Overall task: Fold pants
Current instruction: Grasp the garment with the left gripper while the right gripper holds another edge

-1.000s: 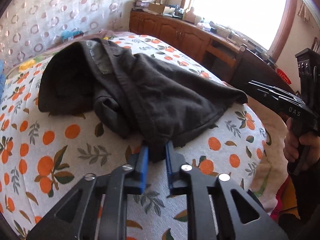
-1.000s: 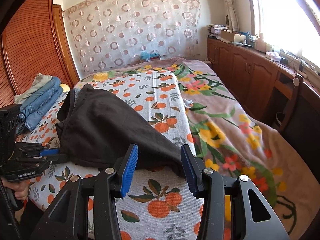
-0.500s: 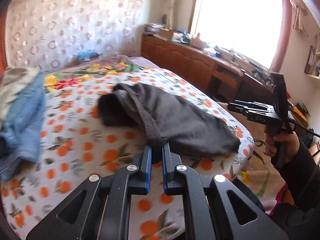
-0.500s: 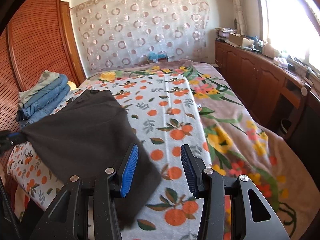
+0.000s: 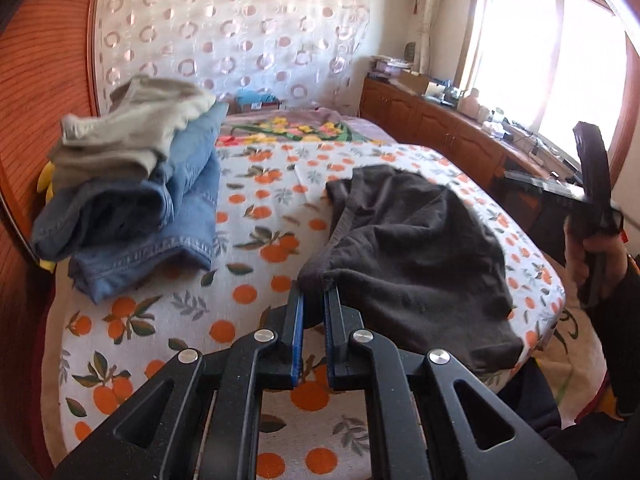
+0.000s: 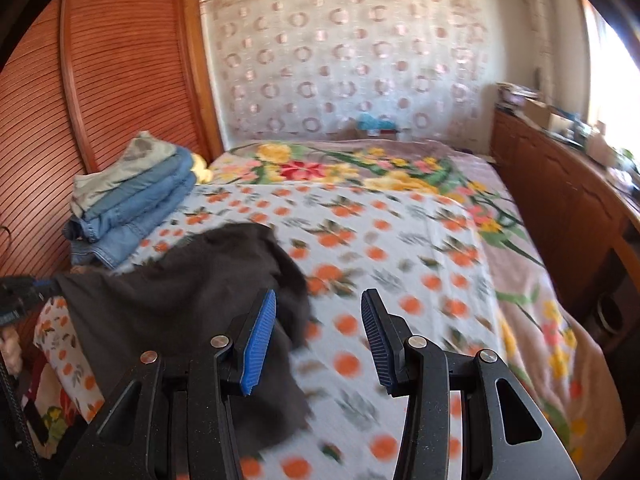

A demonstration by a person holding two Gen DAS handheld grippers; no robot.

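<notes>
Orange-print bedspread (image 5: 256,208) covers the bed; slatted wood wardrobe (image 6: 100,92) left, circle-pattern curtain (image 6: 344,60) behind. Dark pants (image 5: 408,248) lie near the front edge, hem pinched by left gripper (image 5: 314,300). Right gripper (image 6: 318,320) spread, empty. Folded jeans stack (image 5: 160,216) left.

We note: pants (image 5: 416,256) soft matt dark cloth; bedspread (image 5: 256,216) woven printed cotton; jeans stack (image 5: 168,216) coarse denim; wardrobe door (image 6: 120,92) ribbed varnished wood; left gripper (image 5: 314,312) matt black plastic, ridged blue pads (image 6: 260,336).

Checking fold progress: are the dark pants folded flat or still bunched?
Still bunched. The dark pants lie rumpled on the bedspread, one edge pinched in the left hand-held gripper.
</notes>
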